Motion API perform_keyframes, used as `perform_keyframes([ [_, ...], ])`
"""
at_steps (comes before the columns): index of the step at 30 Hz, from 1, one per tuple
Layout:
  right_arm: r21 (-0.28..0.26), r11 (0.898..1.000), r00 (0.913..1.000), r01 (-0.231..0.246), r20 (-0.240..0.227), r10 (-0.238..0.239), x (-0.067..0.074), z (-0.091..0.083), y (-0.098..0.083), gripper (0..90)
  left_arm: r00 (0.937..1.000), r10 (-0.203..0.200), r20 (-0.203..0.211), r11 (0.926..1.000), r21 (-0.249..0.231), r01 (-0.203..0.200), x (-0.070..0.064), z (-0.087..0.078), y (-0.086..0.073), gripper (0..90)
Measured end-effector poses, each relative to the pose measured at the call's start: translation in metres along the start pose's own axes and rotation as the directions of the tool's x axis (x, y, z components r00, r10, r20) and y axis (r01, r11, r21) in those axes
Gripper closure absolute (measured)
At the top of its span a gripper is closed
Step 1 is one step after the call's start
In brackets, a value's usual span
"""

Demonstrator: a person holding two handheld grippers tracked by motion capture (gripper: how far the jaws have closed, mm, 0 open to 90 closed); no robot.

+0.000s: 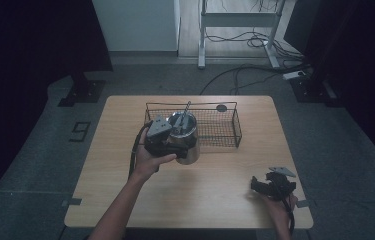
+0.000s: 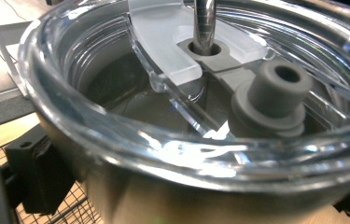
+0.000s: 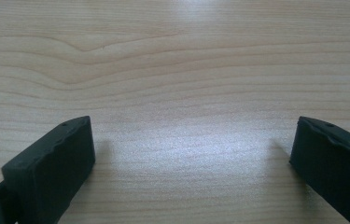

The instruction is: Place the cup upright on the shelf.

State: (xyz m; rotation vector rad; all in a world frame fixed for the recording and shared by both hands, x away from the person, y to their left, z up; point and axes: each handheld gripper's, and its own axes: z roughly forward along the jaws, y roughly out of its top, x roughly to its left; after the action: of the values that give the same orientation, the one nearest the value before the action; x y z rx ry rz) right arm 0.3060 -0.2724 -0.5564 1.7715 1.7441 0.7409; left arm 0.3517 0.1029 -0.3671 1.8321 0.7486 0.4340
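Desk (image 1: pixel 125 180) mostly bare. Wire basket (image 1: pixel 215 127) at far edge. Steel tumbler (image 1: pixel 184 140) with lid and straw, clamped in left tool (image 1: pixel 167 142), just in front of basket; likely mid-transfer, not yet placed. Right tool (image 1: pixel 270 187) resting idle, jaws apart.

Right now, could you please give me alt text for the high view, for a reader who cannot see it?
The left tongs grip a steel tumbler with a straw at the front edge of a wire basket on a wooden table. The right tongs rest open near the table's front right corner.
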Motion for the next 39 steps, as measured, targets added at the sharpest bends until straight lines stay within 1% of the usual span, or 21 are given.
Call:
perform_keyframes([
  [11,-0.003,1.000,1.0000,0.001,-0.001,-0.001,0.000,0.000,0.000,0.0,0.9998,0.000,-0.019,1.0000,0.001,0.000,0.007,0.003,0.008,3.8],
  [17,-0.003,1.000,1.0000,0.000,-0.001,0.000,0.000,0.000,0.000,0.0,0.9991,-0.003,-0.041,0.9999,0.014,0.004,0.016,0.006,0.010,3.8],
  [19,-0.003,1.000,1.0000,0.001,-0.001,-0.001,0.000,0.000,0.000,0.0,0.9986,0.001,-0.053,0.9998,0.020,0.000,0.019,0.007,0.011,3.8],
  [23,-0.003,1.000,1.0000,0.001,-0.001,-0.001,0.000,0.000,0.000,0.0,0.9978,-0.009,-0.066,0.9996,0.026,0.011,0.027,0.010,0.013,3.8],
  [26,-0.003,1.000,1.0000,0.001,-0.001,-0.001,0.000,0.000,0.000,0.0,0.9970,-0.009,-0.077,0.9996,0.028,0.011,0.031,0.012,0.014,3.8],
  [30,-0.004,1.000,1.0000,0.000,0.000,0.000,0.000,0.000,0.000,0.0,0.9965,-0.018,-0.082,0.9994,0.027,0.020,0.035,0.015,0.013,3.8],
  [33,-0.005,1.000,1.0000,0.000,0.000,0.000,0.000,0.000,0.000,0.0,0.9959,-0.017,-0.089,0.9994,0.028,0.019,0.037,0.017,0.012,3.8],
  [36,-0.005,1.000,1.0000,-0.001,0.000,0.001,0.000,0.000,0.000,0.0,0.9958,-0.022,-0.088,0.9993,0.027,0.025,0.042,0.019,0.013,3.8],
  [39,-0.005,1.000,1.0000,-0.001,0.000,0.001,0.000,0.000,0.000,0.0,0.9951,-0.021,-0.096,0.9989,0.040,0.025,0.047,0.022,0.014,3.8],
])
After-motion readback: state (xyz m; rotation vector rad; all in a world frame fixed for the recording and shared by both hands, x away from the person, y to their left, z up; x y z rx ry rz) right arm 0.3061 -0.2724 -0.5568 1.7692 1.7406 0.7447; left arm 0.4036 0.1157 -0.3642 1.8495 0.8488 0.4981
